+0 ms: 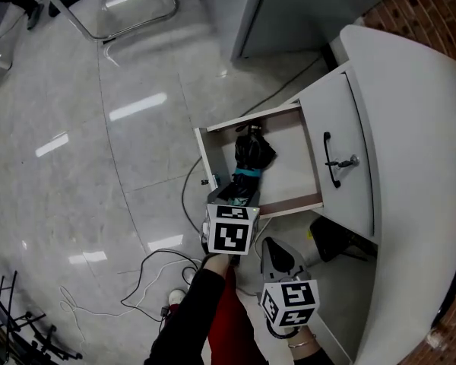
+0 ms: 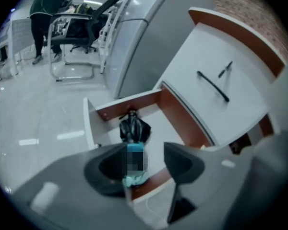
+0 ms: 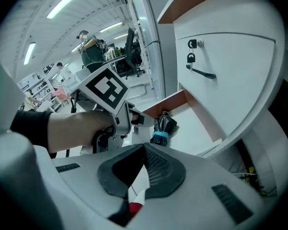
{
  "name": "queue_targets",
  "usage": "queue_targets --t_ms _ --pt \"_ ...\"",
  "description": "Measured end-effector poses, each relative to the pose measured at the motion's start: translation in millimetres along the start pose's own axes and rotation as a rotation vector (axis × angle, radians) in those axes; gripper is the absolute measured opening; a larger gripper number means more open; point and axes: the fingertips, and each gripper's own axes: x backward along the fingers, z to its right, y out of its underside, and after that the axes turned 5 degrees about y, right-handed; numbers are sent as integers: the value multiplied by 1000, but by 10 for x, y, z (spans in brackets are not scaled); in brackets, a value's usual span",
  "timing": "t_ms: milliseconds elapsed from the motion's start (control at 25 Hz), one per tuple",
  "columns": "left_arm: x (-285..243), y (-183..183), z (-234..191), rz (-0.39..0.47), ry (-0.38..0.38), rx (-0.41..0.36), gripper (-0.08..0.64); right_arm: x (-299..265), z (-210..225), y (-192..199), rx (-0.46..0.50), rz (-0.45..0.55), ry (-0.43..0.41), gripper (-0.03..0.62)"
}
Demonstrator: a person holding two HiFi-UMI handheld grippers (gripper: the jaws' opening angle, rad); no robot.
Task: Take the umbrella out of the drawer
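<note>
The white drawer [image 1: 203, 155] stands pulled out from the cabinet. Inside it lies a folded black umbrella [image 1: 252, 152] with a teal band near its close end. My left gripper [image 1: 238, 194] hangs just over that close end, its jaws open. In the left gripper view the teal end [image 2: 134, 178] shows in the gap of the left gripper [image 2: 144, 163], and no pad presses on it. My right gripper [image 1: 277, 255] hovers lower right, outside the drawer. In its own view the right gripper [image 3: 144, 150] is shut and empty, with the umbrella [image 3: 162, 126] ahead.
Above the drawer is a white cabinet front [image 1: 336, 128] with a black handle [image 1: 330, 160] and a key. Cables [image 1: 156, 284] trail over the pale floor. A chair frame [image 1: 129, 10] stands far off. A person [image 2: 47, 13] stands in the background.
</note>
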Motion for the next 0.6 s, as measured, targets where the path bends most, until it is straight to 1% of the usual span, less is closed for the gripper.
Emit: queue_targets --t_ms 240,600 --pt "-401 25 -114 -38 -24 27 270 -262 172 82 18 -39 7 -2" --pt "-767 35 -237 -90 -51 62 299 -498 335 49 42 -66 8 -2"
